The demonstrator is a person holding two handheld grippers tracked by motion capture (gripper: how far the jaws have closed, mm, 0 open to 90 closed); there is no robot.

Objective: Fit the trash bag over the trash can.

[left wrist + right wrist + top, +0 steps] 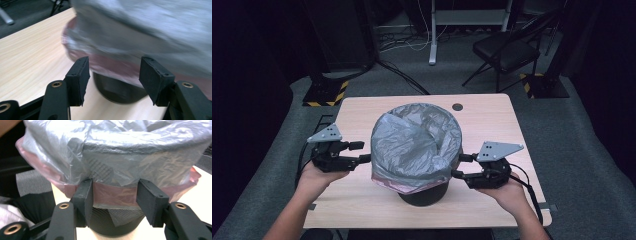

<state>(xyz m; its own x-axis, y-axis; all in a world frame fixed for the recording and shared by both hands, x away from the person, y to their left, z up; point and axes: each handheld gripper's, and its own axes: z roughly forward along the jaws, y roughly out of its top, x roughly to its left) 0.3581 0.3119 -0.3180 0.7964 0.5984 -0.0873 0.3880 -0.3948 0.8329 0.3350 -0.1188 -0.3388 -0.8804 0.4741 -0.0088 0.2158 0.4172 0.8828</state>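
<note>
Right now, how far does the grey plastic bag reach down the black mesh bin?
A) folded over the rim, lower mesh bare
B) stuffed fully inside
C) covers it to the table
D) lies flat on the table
A: the grey plastic bag drapes over the rim, leaving the black mesh bin bare below its pink hem.

Crinkled glossy plastic bag [414,142] – black mesh bin [113,221], pale matt wood-grain table [492,120]

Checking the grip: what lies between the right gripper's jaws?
In the right gripper view, the bin liner's pink hem spans the gap between the right gripper jaws, above the black mesh bin.
</note>
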